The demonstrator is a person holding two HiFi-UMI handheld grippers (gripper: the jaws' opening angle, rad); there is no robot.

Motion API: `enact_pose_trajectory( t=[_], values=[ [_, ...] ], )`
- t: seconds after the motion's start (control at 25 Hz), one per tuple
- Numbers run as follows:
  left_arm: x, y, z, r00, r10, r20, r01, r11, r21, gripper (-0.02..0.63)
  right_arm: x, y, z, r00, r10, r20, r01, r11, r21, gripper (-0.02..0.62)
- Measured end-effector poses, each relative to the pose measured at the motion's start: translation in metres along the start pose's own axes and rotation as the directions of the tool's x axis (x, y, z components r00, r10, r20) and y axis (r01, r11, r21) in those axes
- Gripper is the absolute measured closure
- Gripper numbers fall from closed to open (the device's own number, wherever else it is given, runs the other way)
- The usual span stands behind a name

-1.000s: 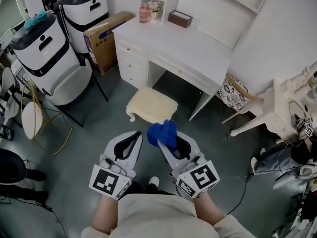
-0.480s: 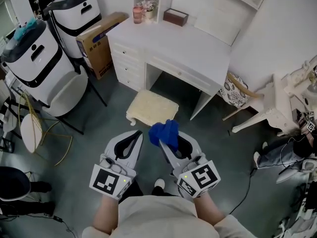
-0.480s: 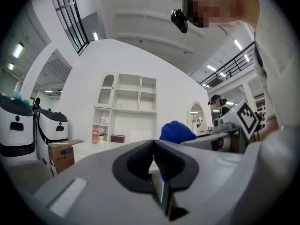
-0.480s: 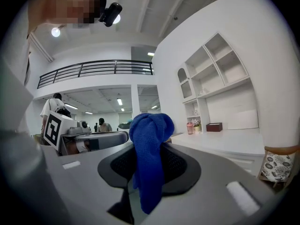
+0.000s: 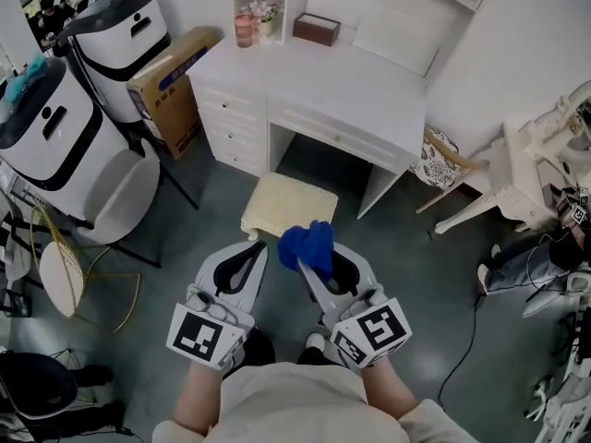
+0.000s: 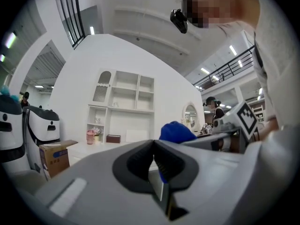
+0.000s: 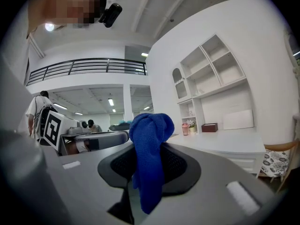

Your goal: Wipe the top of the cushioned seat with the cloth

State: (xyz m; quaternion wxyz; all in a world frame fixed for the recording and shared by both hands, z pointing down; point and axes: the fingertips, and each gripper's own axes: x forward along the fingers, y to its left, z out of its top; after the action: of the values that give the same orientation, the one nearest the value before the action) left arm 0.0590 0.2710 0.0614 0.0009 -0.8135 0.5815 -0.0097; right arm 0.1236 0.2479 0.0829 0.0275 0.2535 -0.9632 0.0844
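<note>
Clamping the blue cloth [image 7: 149, 158]: right hand-held gripper [image 5: 319, 268]. Left hand-held gripper [image 6: 153, 146] clenched, empty. Head view alone shows cushioned seat [image 5: 289, 206] on floor [image 5: 185, 238], apart from cloth, before white tabletop [image 5: 314, 77]. Label on cardboard box [image 5: 166, 77] unreadable.

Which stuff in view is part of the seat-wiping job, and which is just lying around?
Job: blue cloth, clamped in the right hand-held gripper; cushioned seat.
Lying about: cardboard box; brown box and pink jar on the white desk.
</note>
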Motion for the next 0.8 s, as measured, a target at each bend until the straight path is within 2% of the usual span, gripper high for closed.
enact_pose_trajectory(
  t=[0.4, 0.68, 0.8],
  values=[
    [-0.014, 0.046, -0.006, 0.995, -0.096, -0.002, 0.096, 0.995, -0.001, 0.607, 0.037, 0.023, -0.003, 0.995, -0.104, 0.011, 0.104, 0.995, 0.009, 0.462],
    [-0.021, 0.06, -0.008, 0.987, -0.159, 0.0, 0.159, 0.987, -0.005, 0.606, 0.046, 0.036, -0.005, 0.986, -0.165, 0.016, 0.165, 0.986, 0.016, 0.462],
    [-0.023, 0.06, -0.011, 0.983, -0.18, -0.026, 0.179, 0.983, -0.033, 0.606, 0.046, 0.04, -0.004, 0.983, -0.185, 0.015, 0.184, 0.983, 0.013, 0.462]
  ],
)
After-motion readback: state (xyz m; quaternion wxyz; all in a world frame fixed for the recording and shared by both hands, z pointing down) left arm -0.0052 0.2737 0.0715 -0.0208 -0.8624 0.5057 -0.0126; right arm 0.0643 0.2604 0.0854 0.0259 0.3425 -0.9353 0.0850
